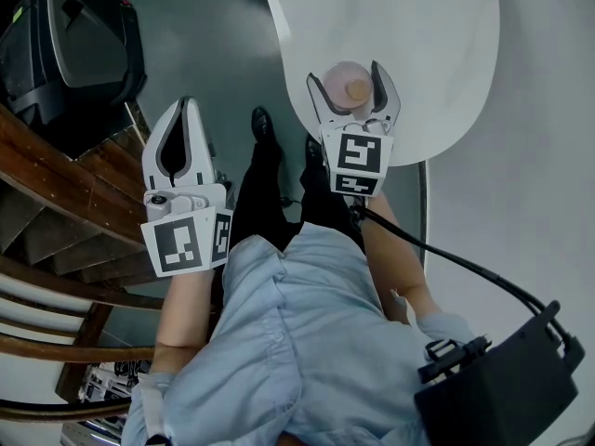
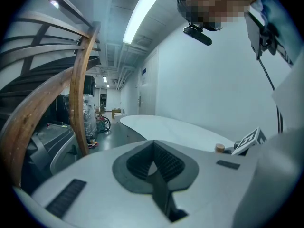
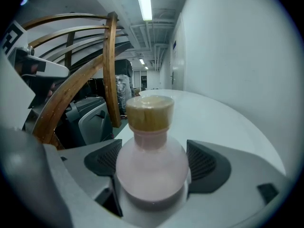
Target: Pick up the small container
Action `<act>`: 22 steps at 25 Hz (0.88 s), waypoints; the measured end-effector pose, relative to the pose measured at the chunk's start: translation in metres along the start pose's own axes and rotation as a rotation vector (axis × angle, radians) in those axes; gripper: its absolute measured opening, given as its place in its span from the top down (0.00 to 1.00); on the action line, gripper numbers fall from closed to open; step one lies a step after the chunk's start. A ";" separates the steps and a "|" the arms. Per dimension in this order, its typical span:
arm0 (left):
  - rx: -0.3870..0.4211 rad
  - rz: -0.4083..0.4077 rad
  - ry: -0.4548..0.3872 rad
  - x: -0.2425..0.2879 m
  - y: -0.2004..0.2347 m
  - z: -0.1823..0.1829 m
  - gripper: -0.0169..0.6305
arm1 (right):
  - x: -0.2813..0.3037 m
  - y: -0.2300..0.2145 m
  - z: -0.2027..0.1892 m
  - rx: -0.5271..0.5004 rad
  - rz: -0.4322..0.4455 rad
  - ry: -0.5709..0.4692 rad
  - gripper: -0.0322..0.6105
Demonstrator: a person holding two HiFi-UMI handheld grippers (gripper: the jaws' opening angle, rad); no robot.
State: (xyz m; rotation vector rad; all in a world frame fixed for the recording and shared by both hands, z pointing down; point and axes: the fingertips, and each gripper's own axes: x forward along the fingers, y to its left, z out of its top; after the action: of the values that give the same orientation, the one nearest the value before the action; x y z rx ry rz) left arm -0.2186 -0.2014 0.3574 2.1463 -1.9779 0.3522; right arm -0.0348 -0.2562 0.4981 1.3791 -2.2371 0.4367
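Observation:
The small container (image 1: pixel 346 80) is a round pink bottle with a cork stopper, standing upright near the edge of the white oval table (image 1: pixel 437 63). My right gripper (image 1: pixel 344 72) is around it, and in the right gripper view the container (image 3: pixel 152 165) fills the gap with both dark pads pressing its sides, so the right gripper (image 3: pixel 153 163) is shut on it. My left gripper (image 1: pixel 186 105) hangs over the grey floor left of the table, away from the bottle. In the left gripper view its pads meet, so the left gripper (image 2: pixel 154 163) is shut and holds nothing.
A curved wooden stair rail (image 1: pixel 56 165) runs along the left, with a black machine (image 1: pixel 70 45) behind it. The person's legs and shoes (image 1: pixel 263 124) stand between the grippers. A black box (image 1: pixel 502 388) with a cable hangs at lower right. A white wall (image 1: pixel 539 156) lies beyond the table.

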 end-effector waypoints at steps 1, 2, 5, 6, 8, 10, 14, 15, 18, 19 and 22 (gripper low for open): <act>0.000 0.000 0.000 0.001 0.001 0.000 0.97 | 0.000 0.000 0.000 -0.001 -0.002 0.007 0.32; -0.001 0.000 0.000 0.001 0.002 0.000 0.97 | 0.001 0.000 -0.002 -0.002 -0.005 0.014 0.32; -0.002 -0.001 -0.002 0.003 0.003 0.000 0.97 | 0.001 0.000 -0.007 -0.014 -0.008 0.042 0.32; -0.002 -0.001 -0.004 0.004 0.003 0.000 0.97 | 0.002 -0.001 -0.009 -0.019 -0.010 0.052 0.32; -0.002 -0.003 -0.006 0.005 0.003 0.000 0.97 | 0.002 -0.002 -0.013 -0.027 -0.019 0.071 0.32; -0.001 -0.004 -0.008 0.006 0.003 0.000 0.97 | 0.003 -0.002 -0.015 -0.032 -0.026 0.079 0.32; 0.001 -0.005 -0.012 0.008 0.004 0.002 0.97 | 0.004 -0.003 -0.017 -0.036 -0.017 0.084 0.32; 0.001 -0.005 -0.013 0.008 0.004 0.002 0.97 | 0.004 -0.003 -0.017 -0.036 -0.016 0.085 0.32; 0.003 -0.005 -0.015 0.008 0.003 0.003 0.97 | 0.006 -0.004 -0.018 -0.034 -0.016 0.089 0.32; 0.004 -0.005 -0.016 0.008 0.003 0.003 0.97 | 0.006 -0.004 -0.018 -0.033 -0.016 0.090 0.32; 0.006 -0.004 -0.016 0.007 0.004 0.004 0.97 | 0.008 -0.004 -0.018 -0.033 -0.019 0.092 0.33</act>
State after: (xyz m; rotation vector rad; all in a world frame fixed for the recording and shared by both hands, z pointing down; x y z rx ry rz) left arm -0.2223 -0.2101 0.3556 2.1629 -1.9837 0.3418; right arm -0.0298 -0.2550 0.5173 1.3356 -2.1460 0.4450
